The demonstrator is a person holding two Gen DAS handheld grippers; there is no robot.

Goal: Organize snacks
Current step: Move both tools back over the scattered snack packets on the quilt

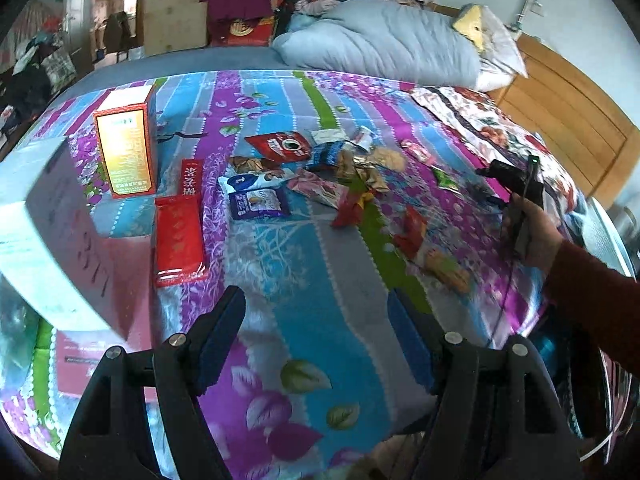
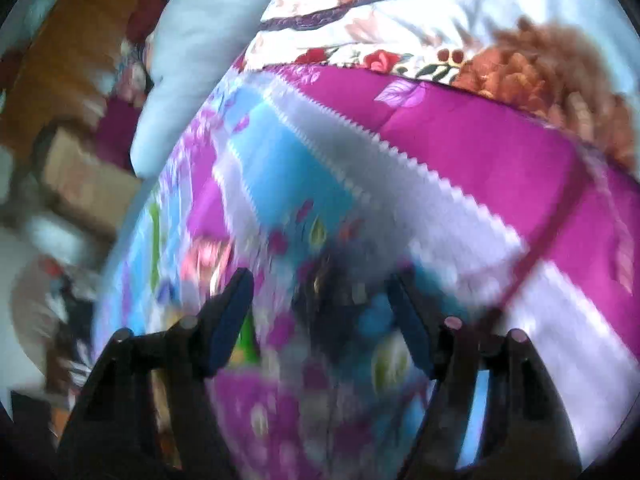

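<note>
The left hand-held gripper (image 1: 316, 320) hangs over a bed (image 1: 312, 264) covered with a striped, flowered sheet in purple, blue, grey and green. Its two blue-padded fingers (image 1: 222, 336) stand spread apart, with only bare sheet between them.

The snacks lie loose on the sheet, around the middle of the left wrist view. A blue and white packet (image 1: 256, 196) sits near the centre, with a red packet (image 1: 280, 145) just past it toward 12 o'clock. Crumpled gold and brown wrappers (image 1: 360, 168) lie beside these at about 1 o'clock, and a trail of red and orange wrappers (image 1: 416, 236) runs off toward 3 o'clock. A flat red box (image 1: 178, 236) lies at 9 o'clock of the pile, a narrow red box (image 1: 191, 178) just beyond it, and an upright orange and yellow box (image 1: 126, 148) stands at 10 o'clock. A large white box (image 1: 48, 236) fills the left edge. A pale blue quilt (image 1: 380, 44) is bunched at the far end of the bed.

At 3 o'clock a hand (image 1: 532, 236) in a dark red sleeve (image 1: 592, 296) holds the right hand-held gripper (image 2: 320, 308) over the sheet. The right wrist view is heavily blurred; its fingers are parted, and whether the dark smear between them is a snack cannot be told.
</note>
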